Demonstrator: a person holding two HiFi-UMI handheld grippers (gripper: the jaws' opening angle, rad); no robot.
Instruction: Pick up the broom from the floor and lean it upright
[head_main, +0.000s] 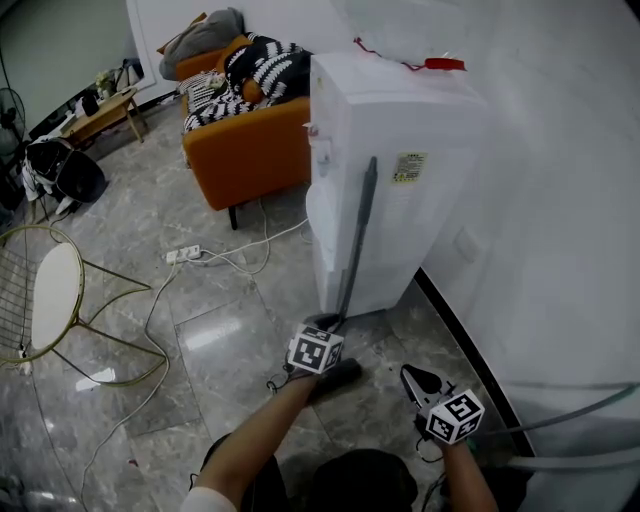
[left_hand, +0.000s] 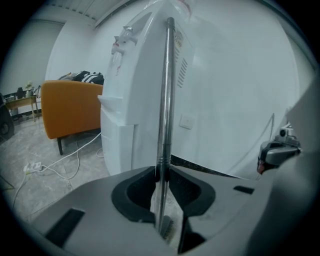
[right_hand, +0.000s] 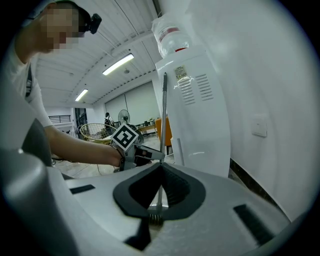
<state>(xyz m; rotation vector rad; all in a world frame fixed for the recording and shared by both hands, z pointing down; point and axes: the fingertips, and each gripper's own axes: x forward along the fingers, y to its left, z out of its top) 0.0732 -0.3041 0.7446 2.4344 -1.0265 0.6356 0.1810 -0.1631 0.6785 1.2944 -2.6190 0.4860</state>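
The broom (head_main: 358, 235), a slim grey metal pole, stands upright against a white water dispenser (head_main: 400, 120); the dispenser's yellowish sticker (head_main: 408, 167) is unreadable. The left tongs (left_hand: 162, 172) clamp the pole, and the right tongs (right_hand: 161, 167) are closed and empty.

The floor (head_main: 230, 340) is glossy grey stone-look tile, with a dark skirting line where it meets the white wall on the right. A white water dispenser (head_main: 430, 230) stands on it against that wall. The broom (head_main: 358, 240) stands upright along the dispenser's side. A dark shape low on the tiles just in front may be its head, though the view is too poor to be sure. Behind the dispenser an orange armchair (head_main: 250, 150) stands on dark legs. A white power strip (head_main: 183, 254) lies on the tiles near it, with white cables (head_main: 250, 262) trailing across. To the left stands a gold wire chair (head_main: 55, 295), and farther back a black bag (head_main: 70, 175).
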